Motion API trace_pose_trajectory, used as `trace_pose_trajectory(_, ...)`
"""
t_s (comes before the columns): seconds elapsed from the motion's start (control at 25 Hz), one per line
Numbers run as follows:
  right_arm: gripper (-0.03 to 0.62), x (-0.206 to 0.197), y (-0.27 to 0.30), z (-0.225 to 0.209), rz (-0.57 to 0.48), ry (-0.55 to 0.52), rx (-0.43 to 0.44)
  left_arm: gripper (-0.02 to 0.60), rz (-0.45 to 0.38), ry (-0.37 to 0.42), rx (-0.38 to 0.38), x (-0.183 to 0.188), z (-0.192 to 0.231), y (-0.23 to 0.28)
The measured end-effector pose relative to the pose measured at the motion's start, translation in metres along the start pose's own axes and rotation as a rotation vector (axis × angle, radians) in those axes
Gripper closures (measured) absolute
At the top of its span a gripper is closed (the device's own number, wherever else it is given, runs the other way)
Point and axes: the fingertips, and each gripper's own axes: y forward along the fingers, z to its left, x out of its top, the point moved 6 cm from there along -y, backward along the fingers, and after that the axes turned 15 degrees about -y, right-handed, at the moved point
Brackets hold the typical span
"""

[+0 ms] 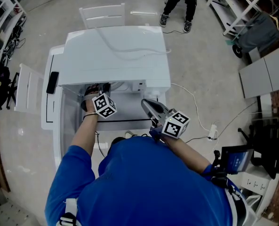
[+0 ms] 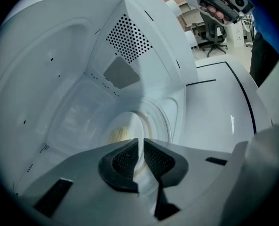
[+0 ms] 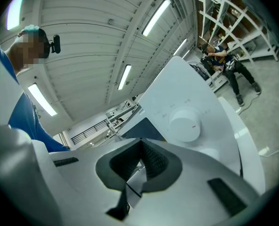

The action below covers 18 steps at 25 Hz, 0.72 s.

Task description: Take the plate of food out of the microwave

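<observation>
The white microwave (image 1: 115, 55) stands with its door (image 1: 51, 102) swung open to the left. My left gripper (image 1: 95, 90) reaches into the cavity. In the left gripper view its jaws (image 2: 140, 143) are shut on the near rim of a white plate (image 2: 130, 124), which carries pale yellow food (image 2: 116, 134) and lies on the turntable (image 2: 160, 121). My right gripper (image 1: 146, 103) hangs outside, in front of the control panel, shut with nothing in it. The right gripper view shows its closed pads (image 3: 153, 160) below the panel's round knob (image 3: 185, 125).
The perforated cavity wall (image 2: 128, 37) is close on the plate's right. A white chair (image 1: 102, 14) stands behind the microwave, and a seated person (image 1: 179, 4) is farther back. A cable and power strip (image 1: 213, 132) lie on the floor at right. Shelving (image 1: 233, 6) stands at the back right.
</observation>
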Motion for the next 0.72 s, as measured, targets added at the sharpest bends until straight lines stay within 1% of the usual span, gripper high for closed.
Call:
trace_pose_trajectory(0.32,0.603,-0.002,0.001,0.0,-0.001,0.009,0.01,0.54,-0.018,-0.037,0.005,0.001,-0.005,-0.01)
trace_pose_trajectory(0.44,0.603,-0.006,0.002,-0.001,0.016,0.01,0.02,0.54,-0.02,-0.05,0.009,0.0,-0.008,-0.015)
trace_pose_trajectory(0.72,0.603,-0.011,0.003,0.004,0.036,0.011,0.041,0.54,-0.018,-0.059,0.009,-0.004,-0.019,-0.028)
